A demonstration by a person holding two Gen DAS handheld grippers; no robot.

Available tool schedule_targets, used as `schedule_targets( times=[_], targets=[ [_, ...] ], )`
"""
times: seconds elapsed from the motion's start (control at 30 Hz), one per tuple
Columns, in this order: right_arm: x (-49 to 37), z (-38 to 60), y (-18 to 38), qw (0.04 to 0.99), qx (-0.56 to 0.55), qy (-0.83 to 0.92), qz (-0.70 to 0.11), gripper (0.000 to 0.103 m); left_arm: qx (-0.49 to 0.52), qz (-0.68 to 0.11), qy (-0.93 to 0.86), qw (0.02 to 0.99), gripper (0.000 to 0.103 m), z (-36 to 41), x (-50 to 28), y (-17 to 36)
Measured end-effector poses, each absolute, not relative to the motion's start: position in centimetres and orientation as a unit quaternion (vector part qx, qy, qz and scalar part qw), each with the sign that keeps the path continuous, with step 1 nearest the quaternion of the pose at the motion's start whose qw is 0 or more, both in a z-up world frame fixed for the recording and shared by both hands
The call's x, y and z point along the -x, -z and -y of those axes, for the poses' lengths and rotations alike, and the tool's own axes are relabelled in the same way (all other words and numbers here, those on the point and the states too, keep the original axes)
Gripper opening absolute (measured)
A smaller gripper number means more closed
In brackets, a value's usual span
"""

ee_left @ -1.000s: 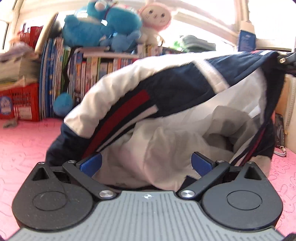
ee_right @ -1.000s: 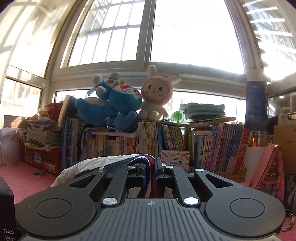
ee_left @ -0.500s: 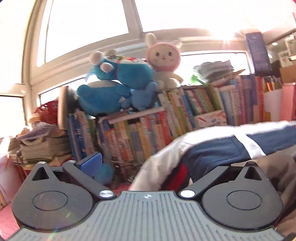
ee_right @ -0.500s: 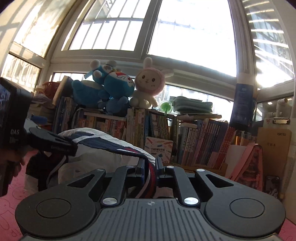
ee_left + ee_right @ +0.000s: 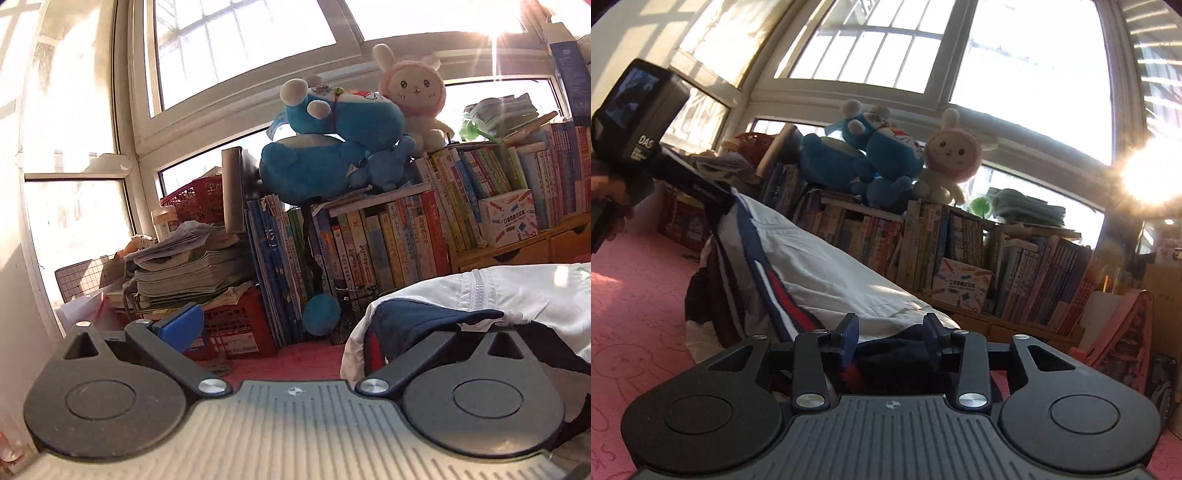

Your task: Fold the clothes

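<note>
A white, navy and red jacket (image 5: 820, 266) stretches as a sloping ridge over the pink mat from my left gripper down to my right one. My right gripper (image 5: 891, 334) is low by the mat and its jaws are opening. Navy cloth lies in the gap, and the pads stand off it. In the left wrist view my left gripper (image 5: 328, 325) is wide open. Its blue left pad (image 5: 181, 326) is bare. The jacket (image 5: 517, 295) drapes over its right finger and hides that pad. In the right wrist view the left gripper's finger (image 5: 698, 186) holds up the jacket's high end.
A long bookshelf (image 5: 960, 251) with blue and pink plush toys (image 5: 871, 155) runs along the window wall. Red crates (image 5: 236, 332) under paper stacks stand at the left. A pink bag (image 5: 1123, 332) leans at the right. Pink floor mat (image 5: 635, 317) lies in front.
My right gripper has sunk toward the mat and its jaws, shut on the striped hem before, have parted. My left gripper has risen and swung left, leaving the jacket over its right finger.
</note>
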State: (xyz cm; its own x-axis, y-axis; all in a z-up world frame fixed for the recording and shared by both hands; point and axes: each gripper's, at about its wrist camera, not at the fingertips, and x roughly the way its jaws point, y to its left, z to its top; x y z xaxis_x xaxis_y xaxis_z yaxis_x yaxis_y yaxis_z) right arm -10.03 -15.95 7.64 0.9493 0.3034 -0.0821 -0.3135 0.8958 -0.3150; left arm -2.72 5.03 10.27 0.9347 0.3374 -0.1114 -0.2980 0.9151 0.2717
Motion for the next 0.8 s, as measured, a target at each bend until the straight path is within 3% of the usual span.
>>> schedule_targets(
  times=[0.17,0.2,0.3,0.4,0.47,0.53,0.7,0.77,0.8],
  targets=[
    [8.0,9.6,-7.8,0.967,0.208,-0.149,0.003,0.058,-0.111,-0.046,-0.125,0.985,0.103,-3.4,4.9,-12.8],
    [7.1,9.2,-8.1,0.969,0.207,-0.132,0.004,0.055,-0.111,-0.041,-0.123,0.985,0.103,-3.3,5.3,-13.0],
    [5.5,10.7,-9.6,0.982,0.173,-0.081,-0.001,0.033,-0.112,-0.047,-0.124,0.985,0.103,-3.5,5.3,-12.2],
    [5.8,13.4,-10.7,0.99,0.136,-0.04,0.012,0.03,-0.099,-0.074,-0.135,0.983,0.103,-4.2,4.6,-10.5],
    [7.6,14.7,-10.6,0.99,0.117,-0.075,0.015,0.034,-0.081,-0.084,-0.137,0.984,0.103,-4.7,4.3,-9.9],
    [9.4,14.4,-9.6,0.983,0.131,-0.13,0.004,0.059,-0.068,-0.082,-0.137,0.985,0.103,-4.9,4.3,-10.2],
    [10.0,9.3,-6.3,0.961,0.214,-0.173,-0.019,0.063,-0.084,-0.064,-0.128,0.986,0.103,-4.2,5.8,-11.9],
    [8.3,8.5,-6.4,0.966,0.202,-0.156,-0.039,0.059,-0.095,-0.058,-0.125,0.986,0.103,-3.9,6.5,-12.2],
    [7.6,8.9,-6.9,0.972,0.188,-0.137,-0.041,0.044,-0.097,-0.059,-0.125,0.986,0.103,-4.0,6.6,-12.1]
  ],
)
